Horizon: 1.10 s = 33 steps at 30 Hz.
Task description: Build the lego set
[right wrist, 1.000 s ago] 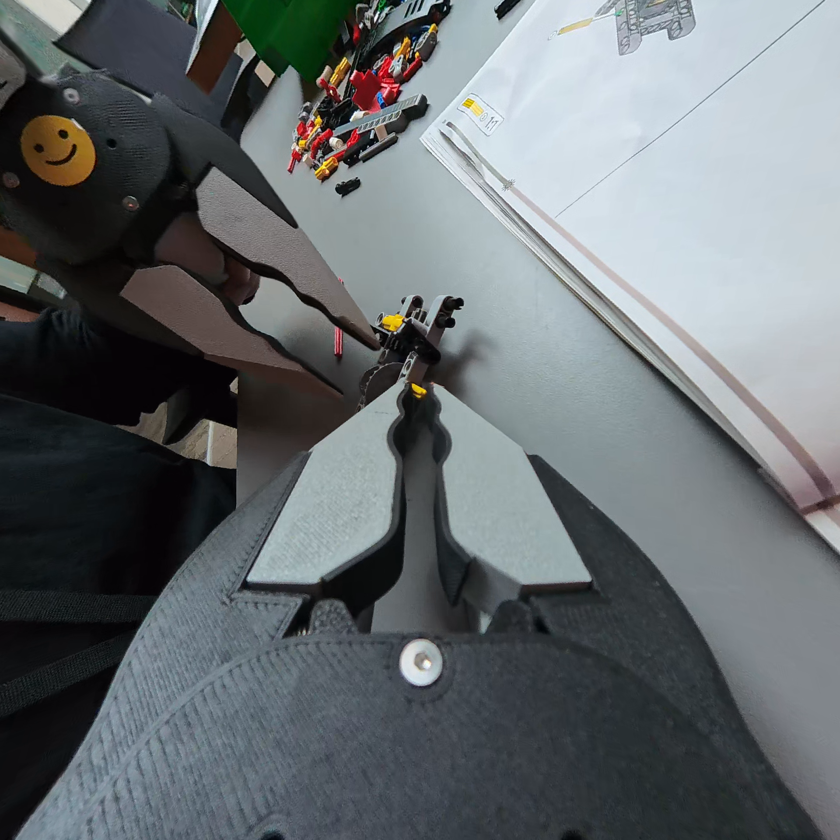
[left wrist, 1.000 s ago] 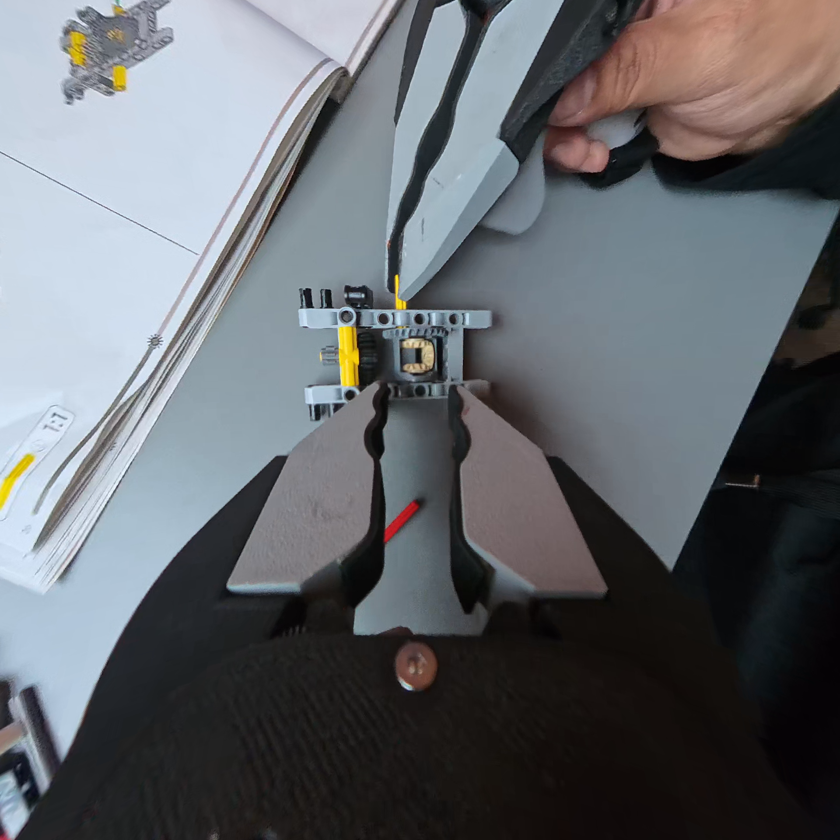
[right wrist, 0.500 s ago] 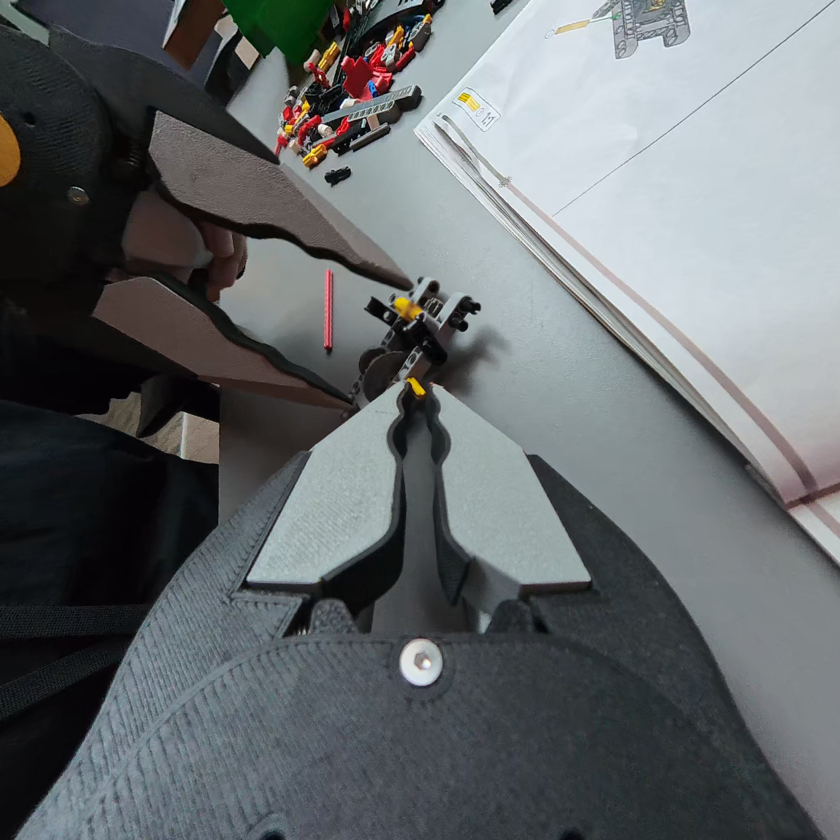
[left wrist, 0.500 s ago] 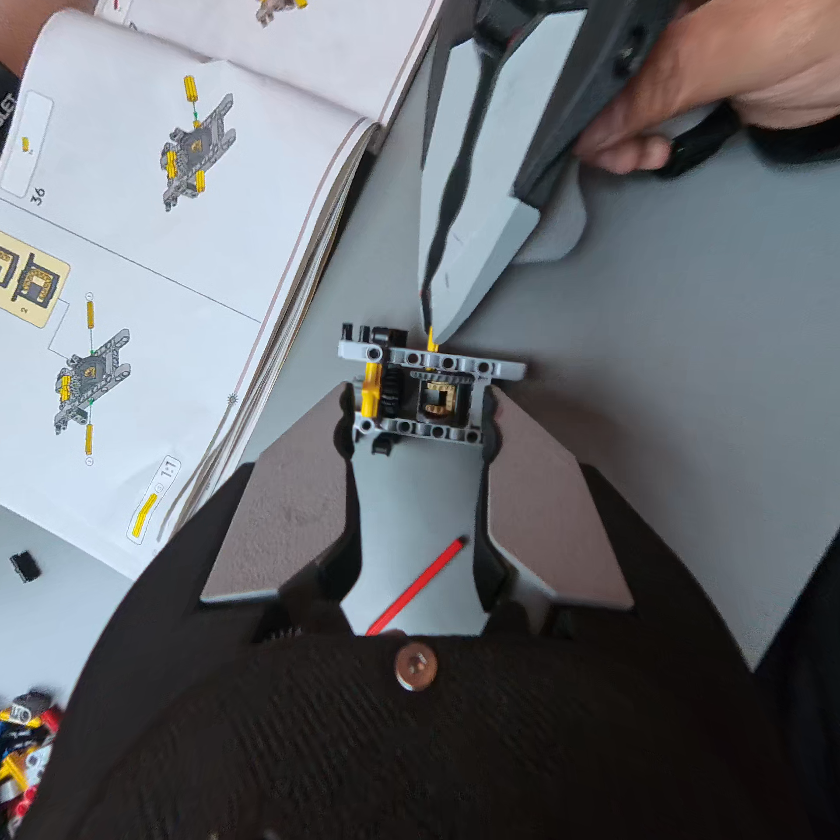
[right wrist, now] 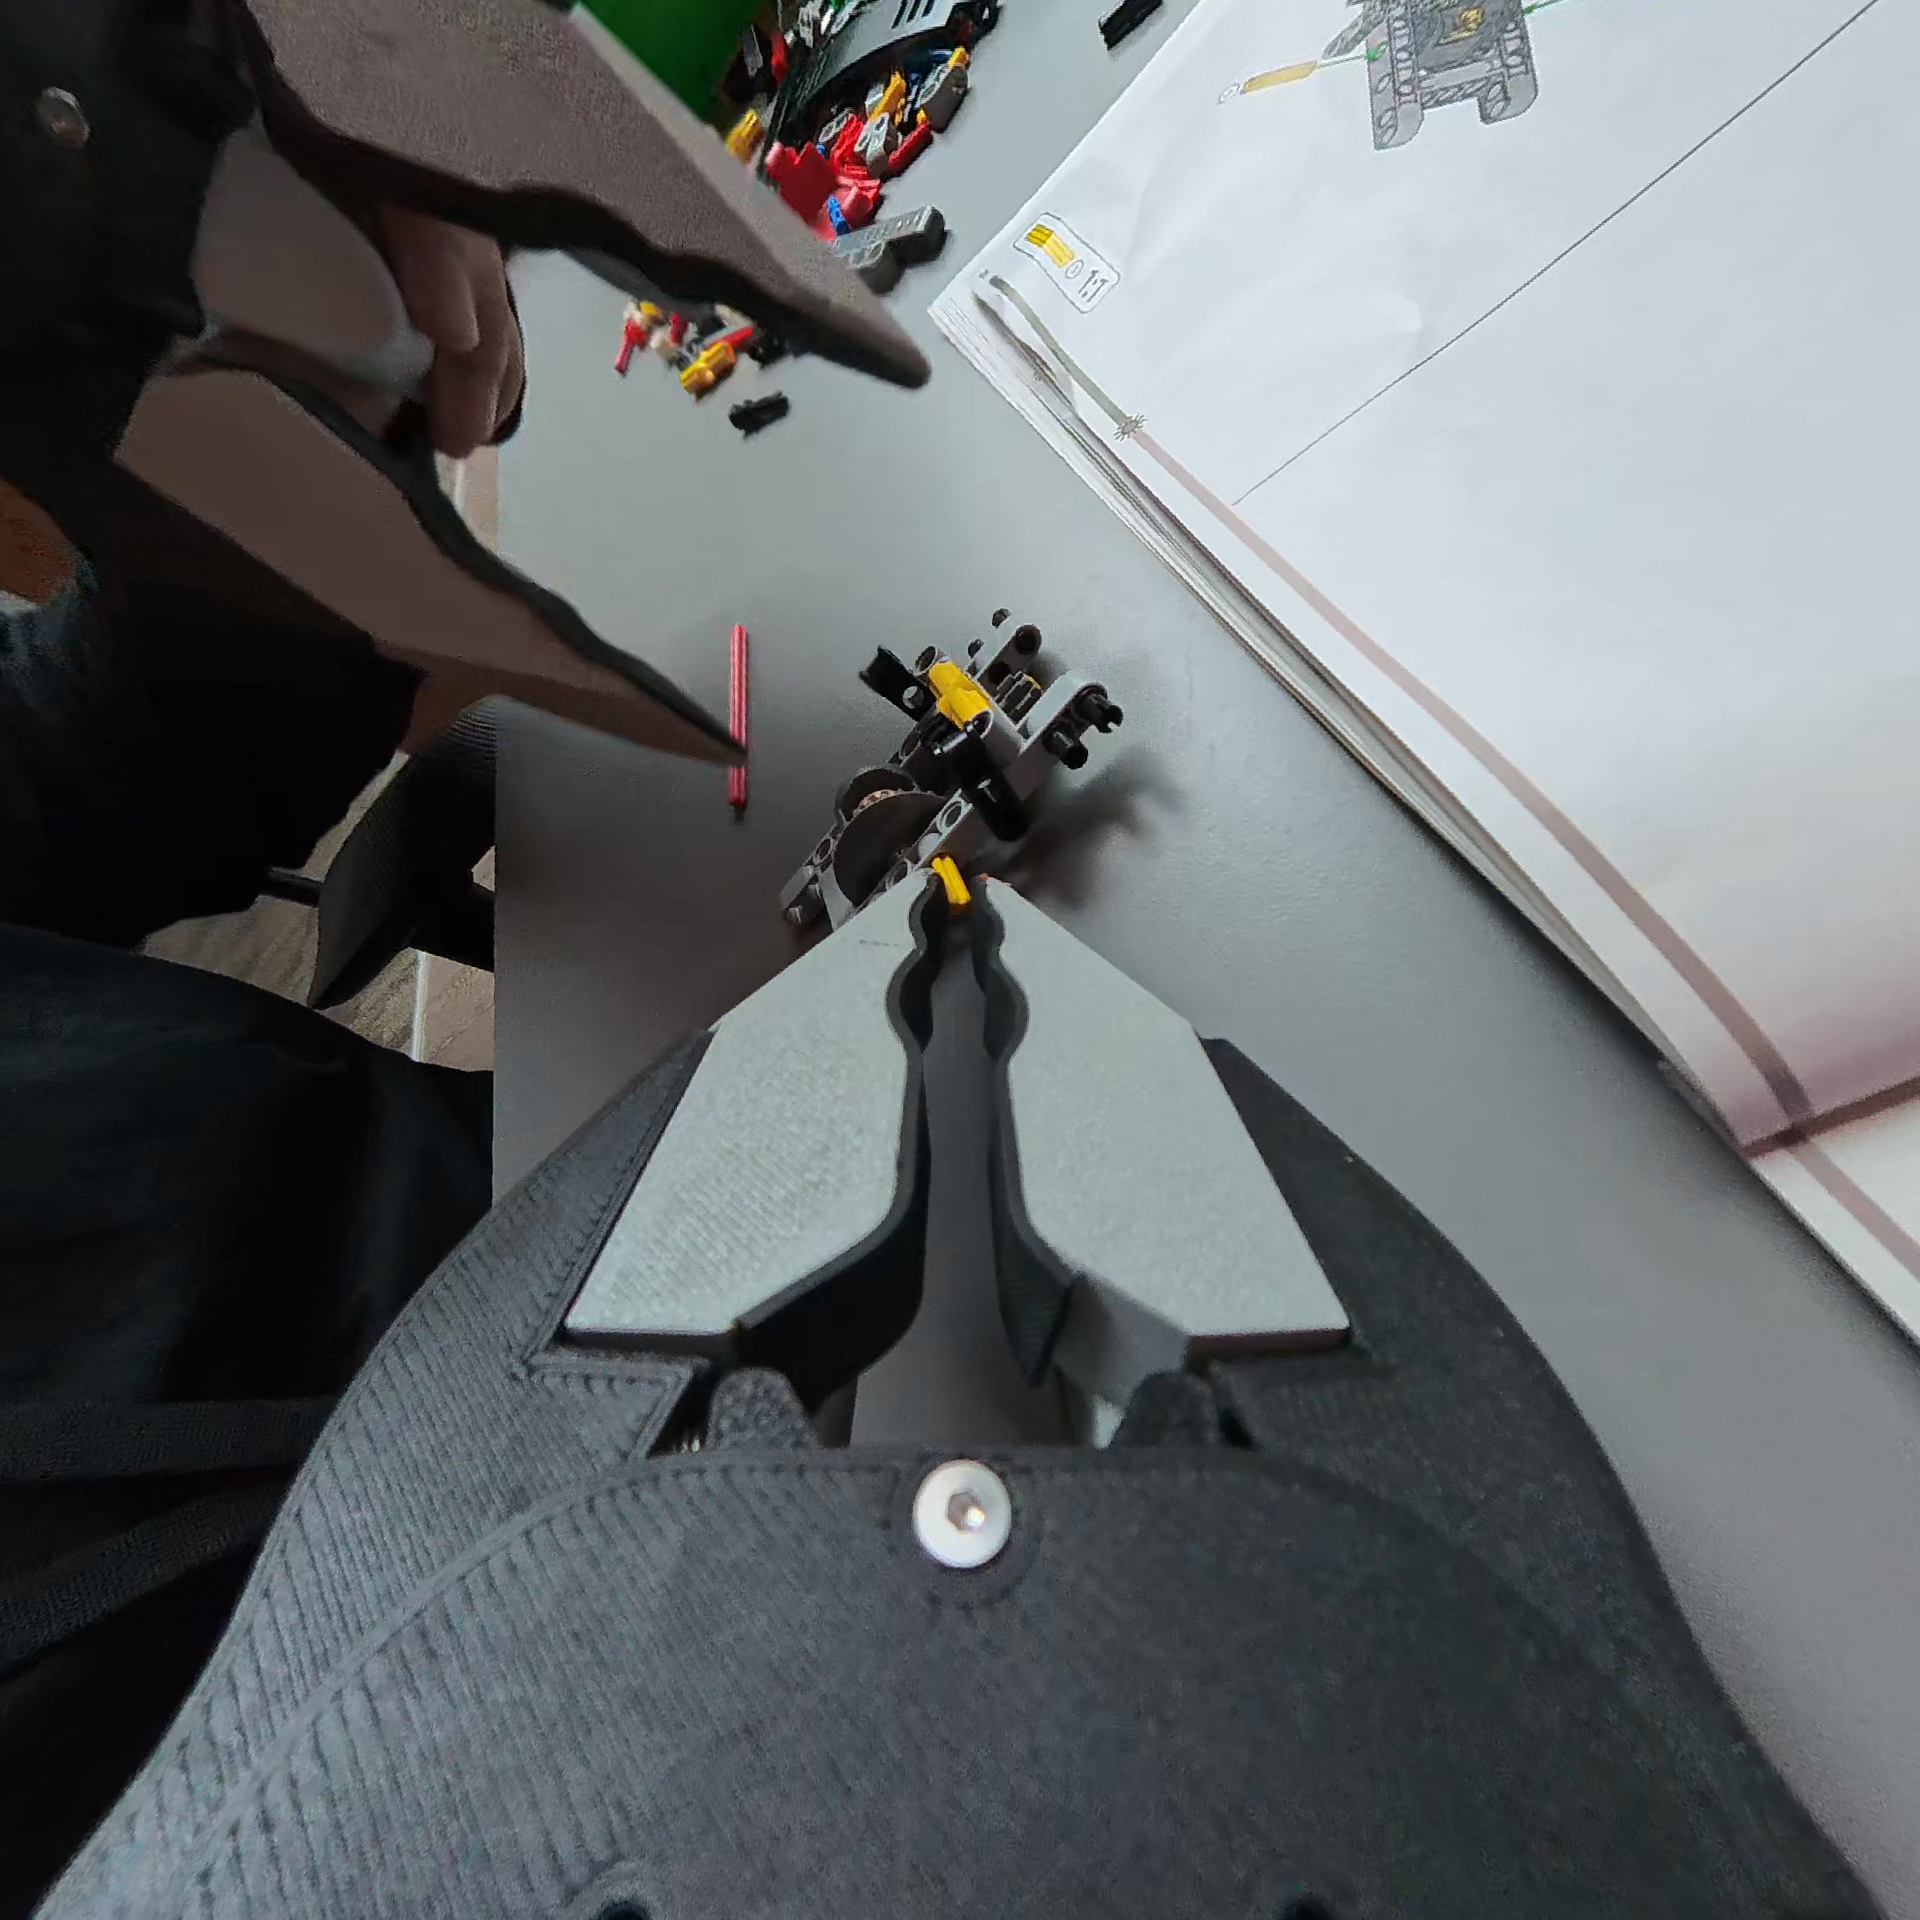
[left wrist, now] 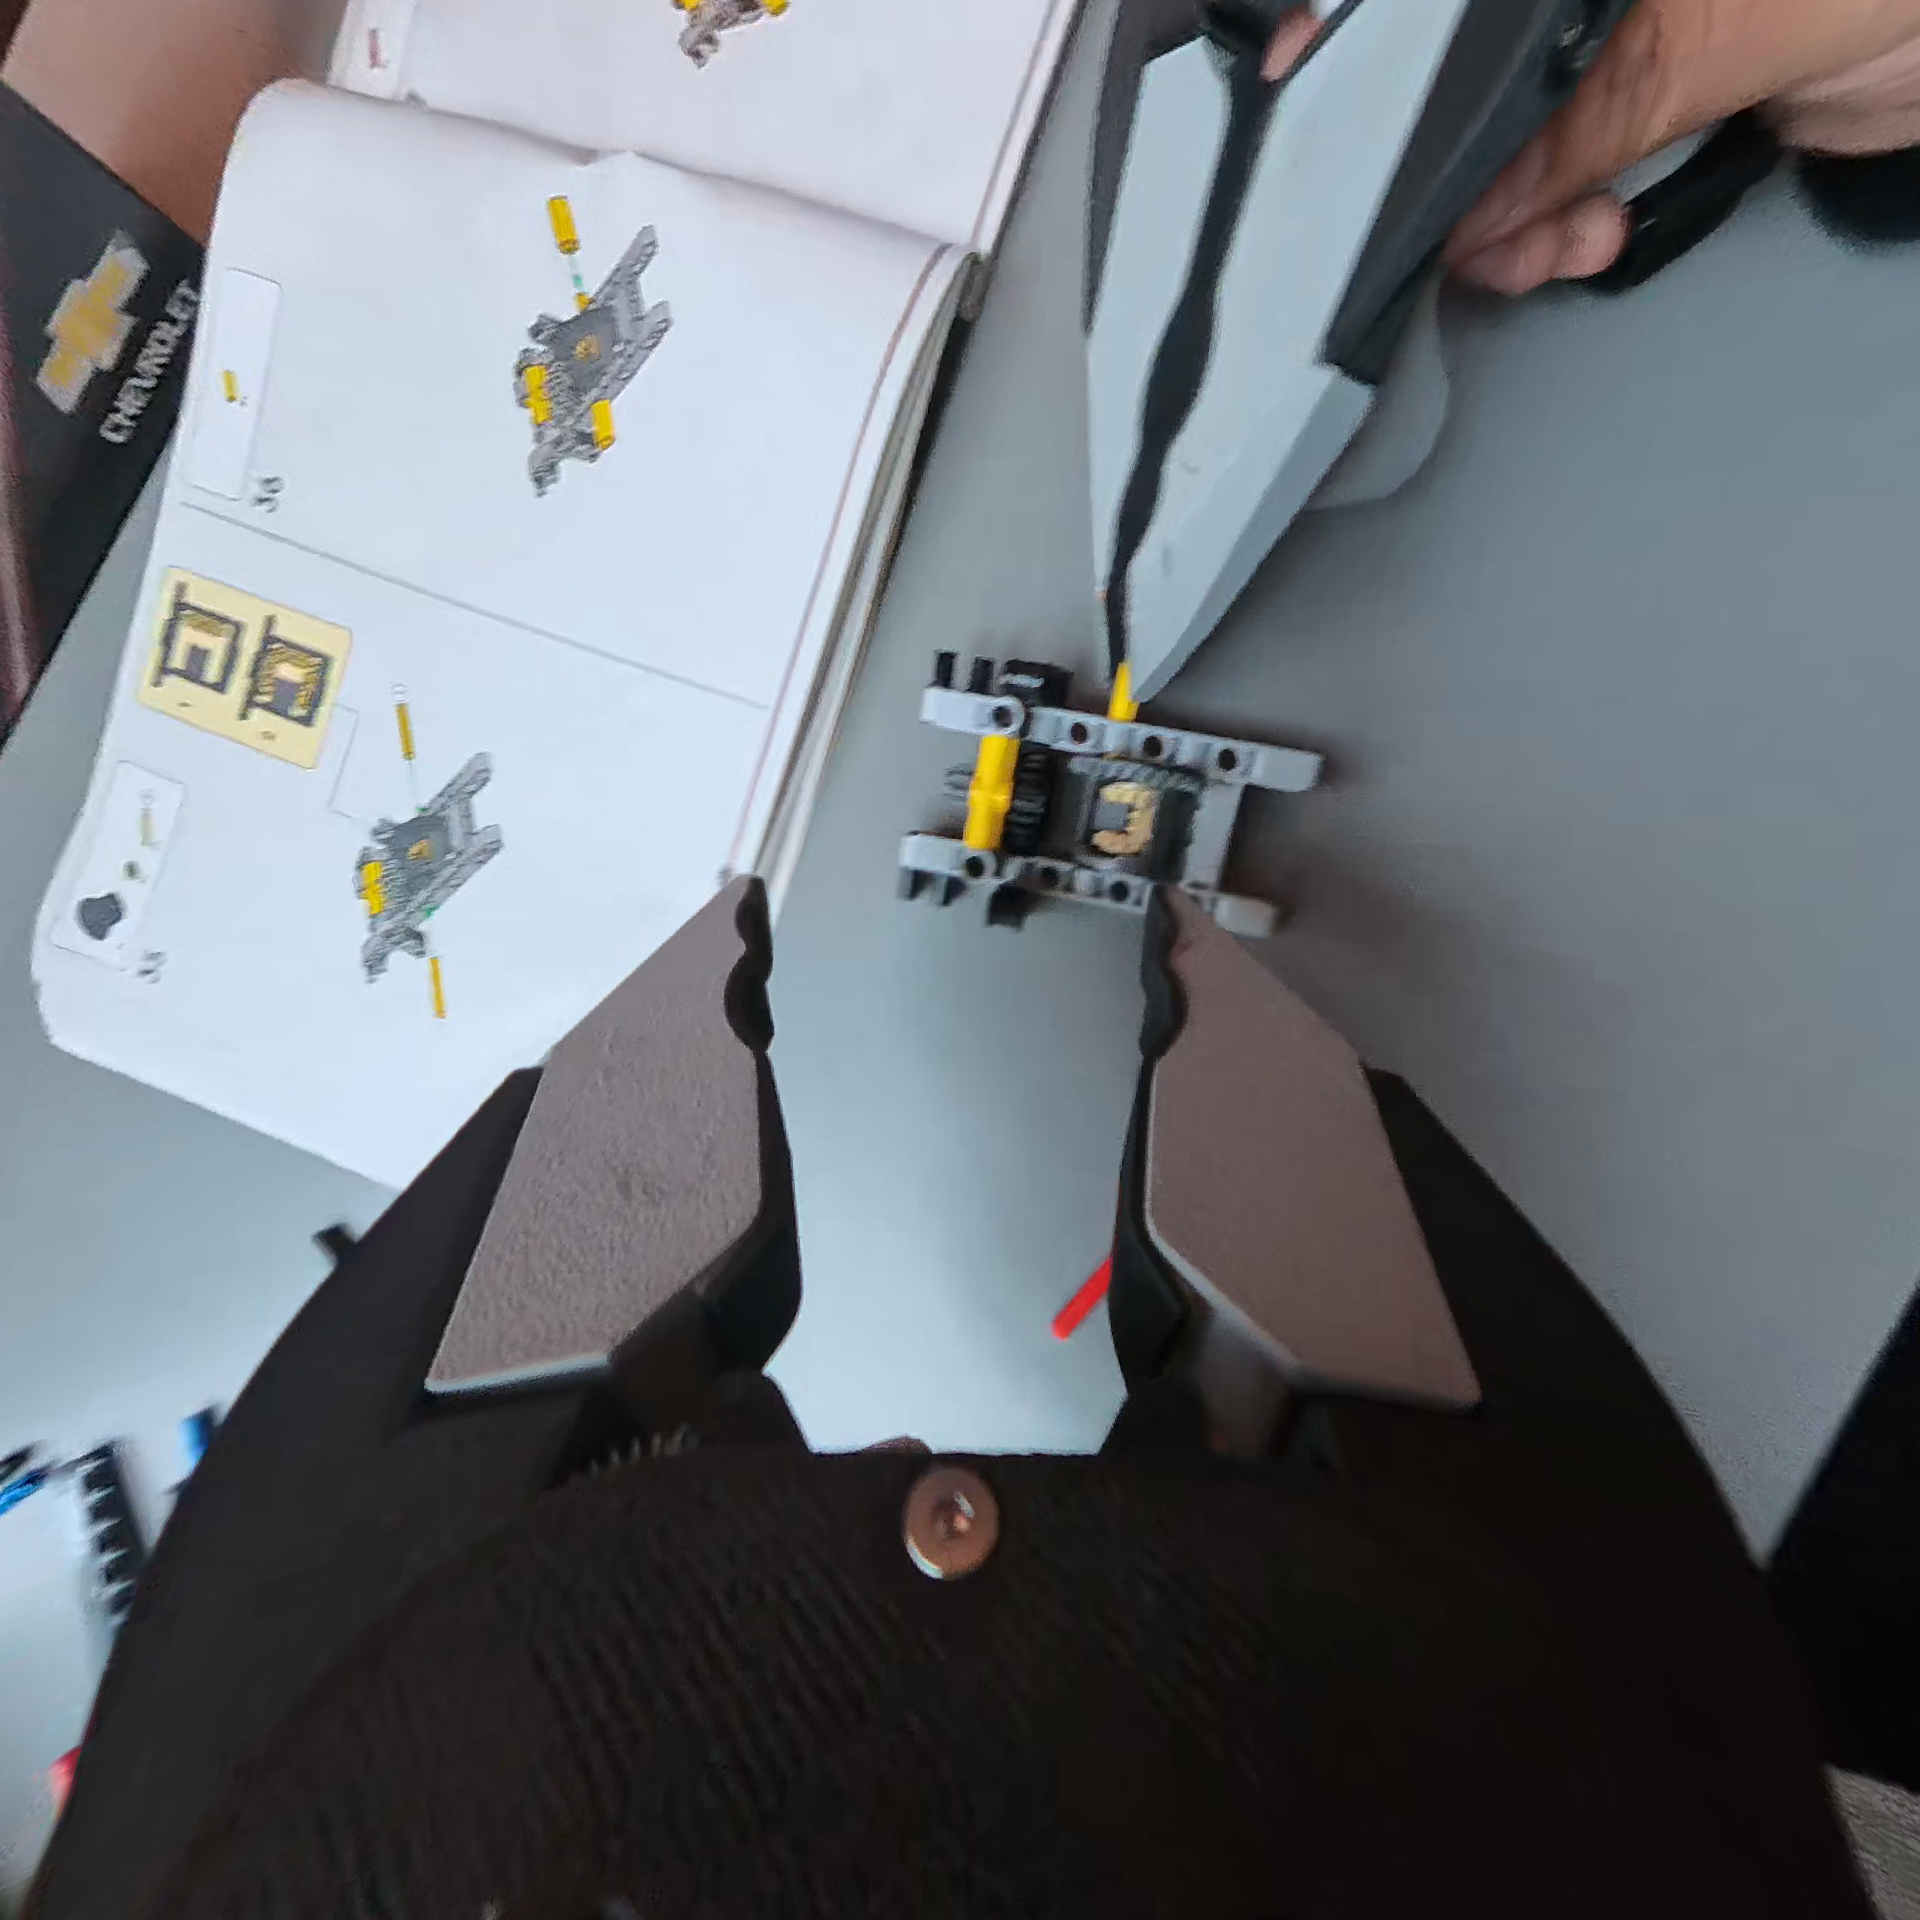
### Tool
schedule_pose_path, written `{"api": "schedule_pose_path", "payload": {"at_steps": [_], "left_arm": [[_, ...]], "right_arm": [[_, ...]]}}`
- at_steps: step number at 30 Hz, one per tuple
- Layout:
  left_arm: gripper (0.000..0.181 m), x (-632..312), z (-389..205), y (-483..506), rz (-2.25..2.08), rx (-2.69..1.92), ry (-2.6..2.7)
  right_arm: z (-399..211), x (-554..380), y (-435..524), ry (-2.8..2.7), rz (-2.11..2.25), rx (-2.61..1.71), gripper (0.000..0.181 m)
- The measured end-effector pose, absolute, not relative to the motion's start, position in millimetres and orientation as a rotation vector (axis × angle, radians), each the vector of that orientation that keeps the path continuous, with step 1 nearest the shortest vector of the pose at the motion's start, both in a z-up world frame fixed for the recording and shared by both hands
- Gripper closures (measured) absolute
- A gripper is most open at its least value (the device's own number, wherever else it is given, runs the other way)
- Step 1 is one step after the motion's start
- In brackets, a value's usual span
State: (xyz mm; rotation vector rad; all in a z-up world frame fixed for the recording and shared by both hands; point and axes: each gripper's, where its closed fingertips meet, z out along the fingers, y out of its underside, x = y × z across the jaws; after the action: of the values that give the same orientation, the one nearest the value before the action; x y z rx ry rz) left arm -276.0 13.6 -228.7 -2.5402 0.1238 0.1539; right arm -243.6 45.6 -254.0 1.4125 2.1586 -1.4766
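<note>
A small grey Lego assembly [left wrist: 1101, 810] with yellow and black parts lies on the grey table; it also shows in the right wrist view [right wrist: 935, 758]. My right gripper [right wrist: 951, 896] is shut on a thin yellow axle [right wrist: 951, 881], whose tip sits at the assembly's far beam. In the left wrist view the right gripper [left wrist: 1127, 675] comes in from above with the yellow axle [left wrist: 1120, 698]. My left gripper [left wrist: 954, 914] is wide open and empty, just short of the assembly. It hangs above the table in the right wrist view [right wrist: 821, 561].
A red axle [right wrist: 738, 717] lies on the table beside the assembly, partly under my left finger [left wrist: 1081, 1299]. An open instruction booklet [left wrist: 520, 520] lies to the left. A pile of loose pieces [right wrist: 862, 135] lies farther off. The table edge [left wrist: 1818, 1351] is close. One gripper's finger ends stand about 6 cm off the other's.
My left gripper has opened wide and drawn back from the assembly, which it framed closely before. My right gripper has stayed shut on the yellow axle at the assembly.
</note>
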Motion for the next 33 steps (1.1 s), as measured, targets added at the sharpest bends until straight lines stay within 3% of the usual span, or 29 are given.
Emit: {"api": "schedule_pose_path", "payload": {"at_steps": [13, 33], "left_arm": [[0.113, -268, -235, 19, -0.193, -2.45, 0.166], [0.112, -262, -251, 4, -0.13, -2.444, 0.089]], "right_arm": [[-254, -245, 46, 2.146, -1.477, 1.416, 0.18], [-255, -245, 46, 2.141, -1.468, 1.412, 0.18]]}}
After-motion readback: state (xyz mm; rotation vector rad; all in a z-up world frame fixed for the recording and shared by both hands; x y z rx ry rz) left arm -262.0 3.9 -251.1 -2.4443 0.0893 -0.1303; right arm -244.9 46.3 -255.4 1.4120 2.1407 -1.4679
